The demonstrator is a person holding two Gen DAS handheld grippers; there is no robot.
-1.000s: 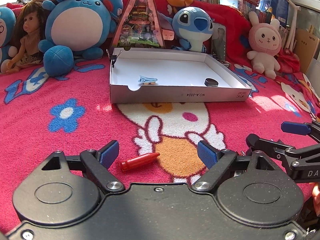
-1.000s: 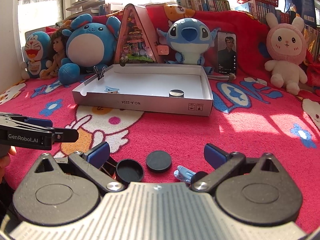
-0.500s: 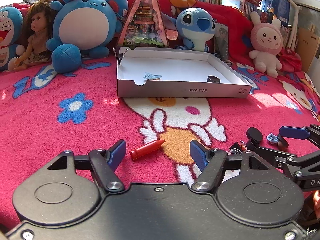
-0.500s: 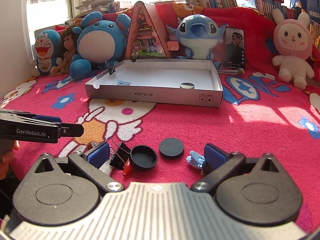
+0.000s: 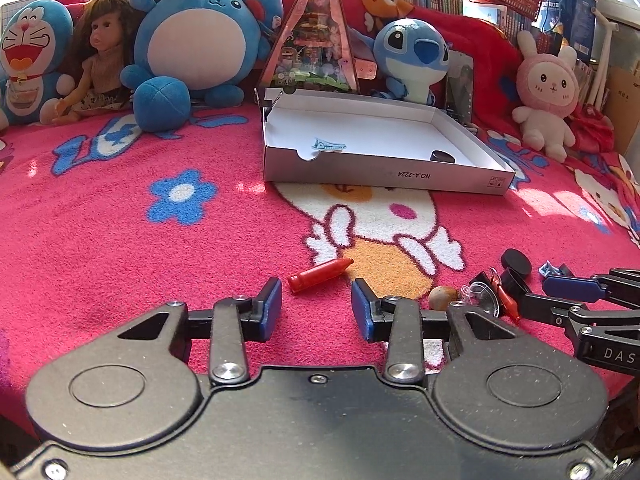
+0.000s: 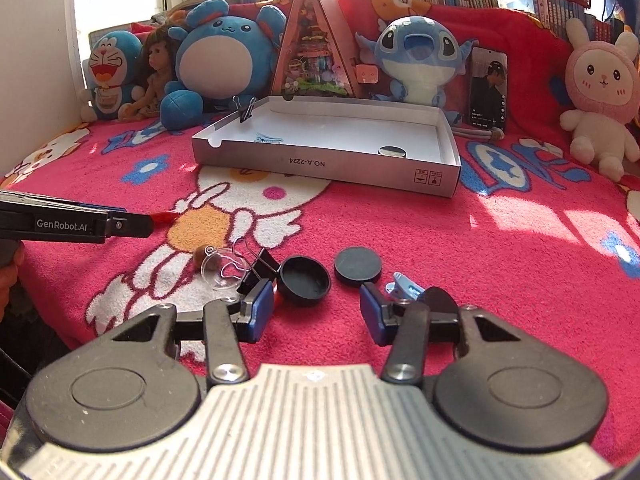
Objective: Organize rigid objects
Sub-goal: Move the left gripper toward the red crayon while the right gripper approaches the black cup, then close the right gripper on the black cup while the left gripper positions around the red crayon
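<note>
A red crayon [image 5: 320,274] lies on the pink blanket just ahead of my left gripper [image 5: 316,304], whose jaws are closing with a gap left and nothing pressed between them. My right gripper [image 6: 316,306] is also closing. A black round cap [image 6: 304,280] sits just beyond its tips, untouched. Around the cap lie a flat black disc [image 6: 357,266], a blue clip [image 6: 404,286], a black binder clip [image 6: 260,268] and a clear glass ball [image 6: 222,268]. The shallow white box [image 6: 320,164] farther back holds a blue clip [image 6: 268,139] and a black disc [image 6: 393,151].
Plush toys, a doll and a triangular display case line the back behind the box [image 5: 384,178]. A binder clip [image 6: 246,110] is clamped on the box's left rim. A phone [image 6: 488,88] leans at the back right. The left gripper's fingers [image 6: 120,220] reach in from the left of the right wrist view.
The jaws of both grippers have narrowed. The left gripper has shifted so the crayon now lies just ahead of its tips. The binder clip and glass ball have come into the right wrist view.
</note>
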